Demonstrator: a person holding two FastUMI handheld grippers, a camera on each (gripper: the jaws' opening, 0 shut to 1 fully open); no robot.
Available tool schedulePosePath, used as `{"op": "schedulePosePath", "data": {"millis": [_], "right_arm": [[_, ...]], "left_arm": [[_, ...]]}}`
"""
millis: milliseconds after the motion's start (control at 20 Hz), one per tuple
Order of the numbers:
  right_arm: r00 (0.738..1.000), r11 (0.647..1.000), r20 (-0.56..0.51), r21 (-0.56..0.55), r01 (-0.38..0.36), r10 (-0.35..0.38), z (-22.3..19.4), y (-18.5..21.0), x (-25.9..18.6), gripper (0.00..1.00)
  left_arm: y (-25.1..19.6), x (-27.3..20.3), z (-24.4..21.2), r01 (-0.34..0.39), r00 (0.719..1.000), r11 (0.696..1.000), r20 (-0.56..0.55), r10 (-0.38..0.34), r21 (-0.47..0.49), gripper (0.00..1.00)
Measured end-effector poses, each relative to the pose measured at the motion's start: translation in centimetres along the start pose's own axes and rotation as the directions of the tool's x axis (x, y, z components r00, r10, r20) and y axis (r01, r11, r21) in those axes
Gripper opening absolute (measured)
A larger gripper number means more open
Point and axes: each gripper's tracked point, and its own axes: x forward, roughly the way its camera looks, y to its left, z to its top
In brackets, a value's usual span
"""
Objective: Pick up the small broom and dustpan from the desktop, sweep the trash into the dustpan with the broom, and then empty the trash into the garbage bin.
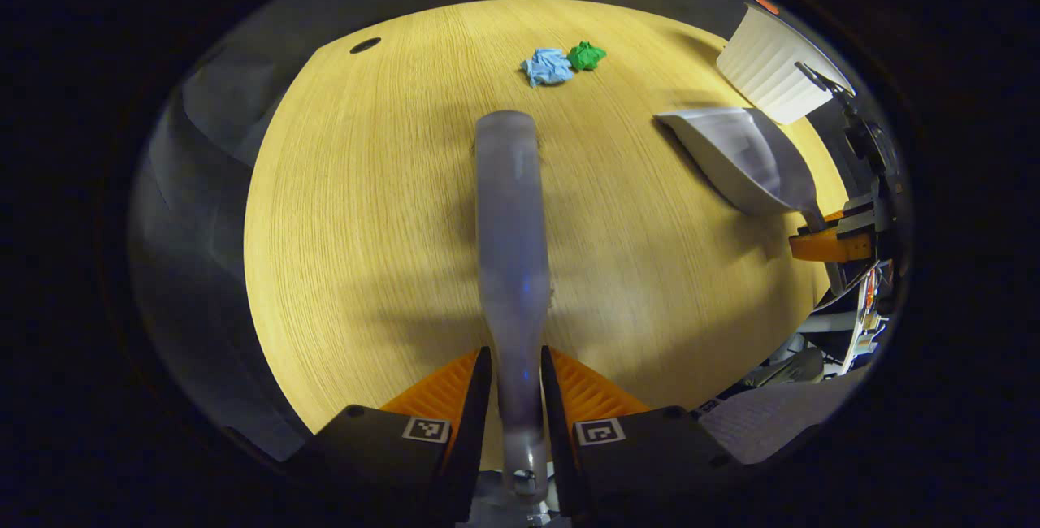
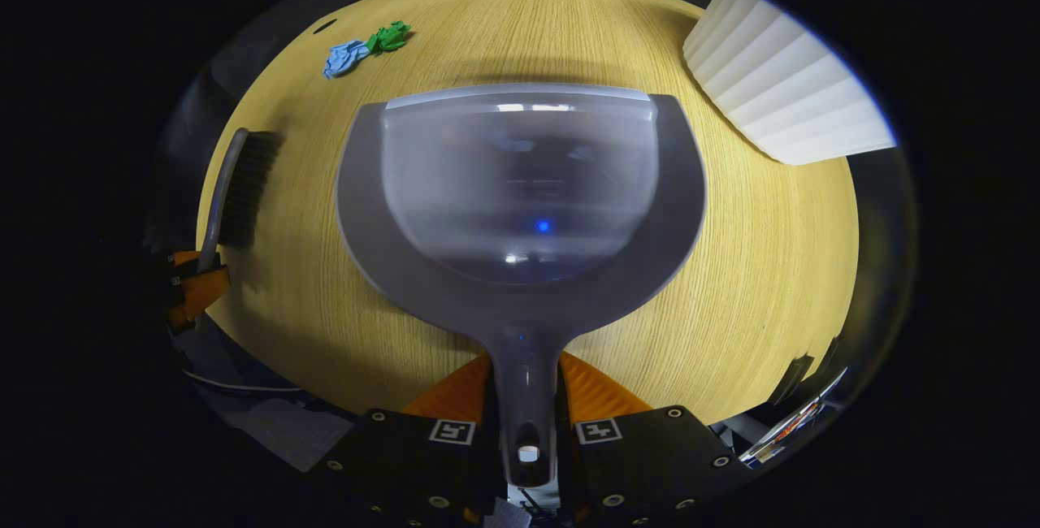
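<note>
Wooden desktop (image 1: 366, 211) carries blue and green trash wads (image 1: 561, 63) at its far side. Left gripper (image 1: 517, 386) pinches the broom (image 1: 510, 219); right gripper (image 2: 525, 398) pinches the dustpan (image 2: 520, 187), garbage bin (image 2: 780, 97) beyond. Set the pan lip flat beside the wads, then sweep toward it with short strokes.

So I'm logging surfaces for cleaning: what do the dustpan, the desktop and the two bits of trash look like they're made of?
The dustpan looks like smooth grey plastic, with glossy highlights in its scoop. The desktop looks like light wood or wood-look laminate: fine parallel grain, matte. The blue wad and green wad look like crumpled paper, judging by sharp creases, though foil or thin plastic can't be ruled out.
</note>
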Motion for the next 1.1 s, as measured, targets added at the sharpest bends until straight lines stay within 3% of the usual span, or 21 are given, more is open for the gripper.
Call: {"op": "schedulePosePath", "data": {"millis": [50, 100, 150, 350, 400, 550, 750, 1050, 1100], "right_arm": [[1.000, 1.000, 0.002, -0.004, 0.000, 0.000, 0.0, 0.0, 0.0, 0.30], [1.000, 1.000, 0.003, -0.007, -0.002, 0.002, 0.0, -0.1, 0.0, 0.30], [1.000, 1.000, 0.003, -0.011, -0.003, 0.003, 0.0, -0.1, 0.0, 0.30], [1.000, 0.998, 0.017, -0.057, 0.001, 0.000, 0.2, -0.3, 0.0, 0.30], [1.000, 0.997, 0.022, -0.078, 0.004, -0.002, 0.1, -0.5, 0.1, 0.30], [0.999, 0.987, 0.041, -0.160, 0.010, -0.004, 0.5, -0.9, 0.1, 0.30], [0.998, 0.964, 0.063, -0.263, 0.024, -0.008, 0.7, -1.4, 0.2, 0.27], [0.998, 0.944, 0.068, -0.329, 0.019, 0.004, 1.1, 0.2, -0.2, 0.24], [0.998, 0.942, 0.070, -0.335, 0.020, 0.003, 1.2, 0.5, -0.2, 0.29]], "left_arm": [[-0.3, 0.4, -0.6, 0.005, 1.000, 1.000, -0.030, -0.005, 0.001, 0.28], [-0.1, 0.2, -0.7, 0.000, 0.998, 1.000, -0.060, -0.001, -0.015, 0.28], [-0.2, 0.3, -0.8, 0.002, 0.996, 0.999, -0.084, -0.005, -0.033, 0.22], [0.1, 1.0, 3.2, 0.016, 1.000, 0.999, -0.027, -0.015, 0.031, 0.07], [0.6, 1.0, 1.9, 0.012, 1.000, 0.999, -0.028, -0.011, 0.035, 0.07], [1.2, 0.3, 4.6, 0.009, 1.000, 0.999, -0.005, -0.009, 0.037, 0.07], [2.9, -0.7, 7.7, -0.026, 0.999, 0.992, 0.042, 0.021, 0.122, 0.07], [6.9, -1.3, 17.6, -0.058, 0.995, 0.954, 0.097, 0.031, 0.295, 0.07], [7.6, -1.0, 19.6, -0.073, 0.994, 0.938, 0.100, 0.041, 0.340, 0.07]]}}
